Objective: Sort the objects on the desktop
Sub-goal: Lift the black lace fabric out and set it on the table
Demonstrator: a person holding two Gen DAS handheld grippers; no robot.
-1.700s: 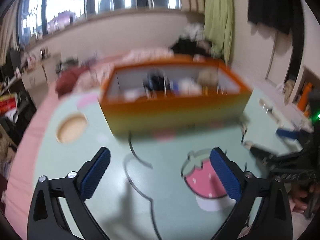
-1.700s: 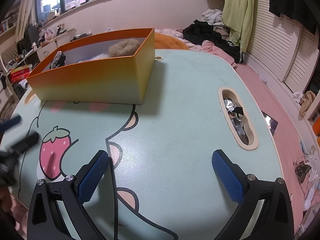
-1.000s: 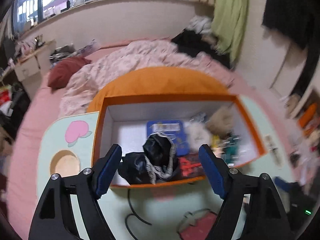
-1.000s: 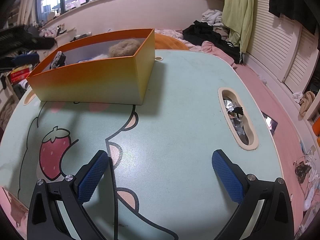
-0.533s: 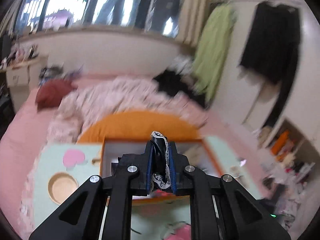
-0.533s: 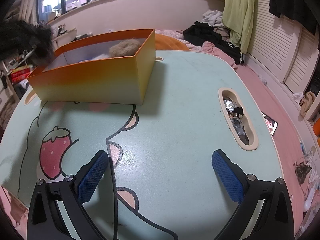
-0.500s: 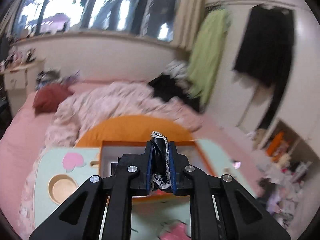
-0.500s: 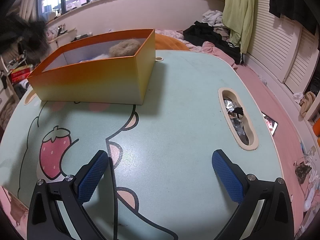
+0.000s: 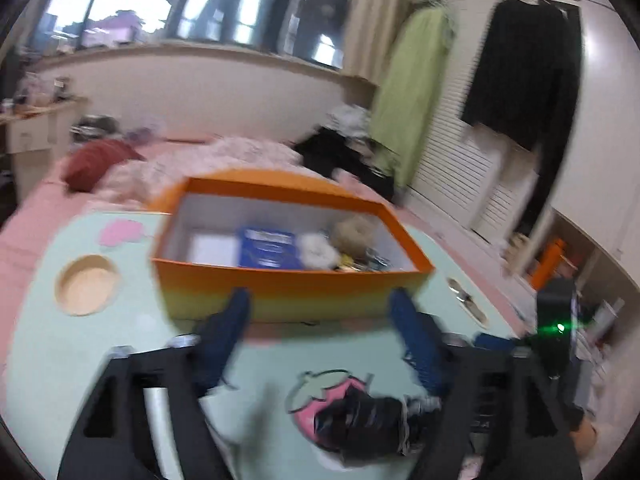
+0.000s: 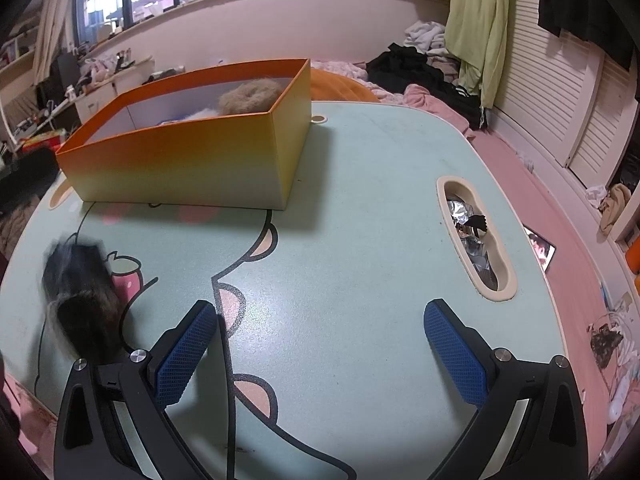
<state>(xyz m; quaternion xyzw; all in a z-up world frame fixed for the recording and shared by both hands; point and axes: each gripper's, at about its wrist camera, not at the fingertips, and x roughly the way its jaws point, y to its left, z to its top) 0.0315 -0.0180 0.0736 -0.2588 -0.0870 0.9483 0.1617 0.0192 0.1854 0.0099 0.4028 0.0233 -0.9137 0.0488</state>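
A black cloth piece with pale lace trim (image 9: 368,424) is down on the strawberry print of the mint-green table (image 10: 380,200), blurred. It sits low between the arms of my left gripper (image 9: 320,304), whose jaws are opening and no longer touch it. In the right wrist view the same black piece (image 10: 80,292) shows at the left. Beyond it stands the orange box (image 9: 288,292), holding a blue card, a white fluffy item and a brown scrunchie (image 10: 250,96). My right gripper (image 10: 320,320) hovers open over bare table with nothing between its fingers.
A round recess (image 9: 87,290) lies in the table left of the box. An oblong slot (image 10: 476,236) with foil wrappers is at the right. The other gripper's body (image 9: 556,332) shows at the right. A bed and hanging clothes lie behind.
The left gripper was shut on the black cloth, held up above the box. Now its jaws stand apart, it points lower at the table, and the cloth is on the strawberry print. The right gripper is still.
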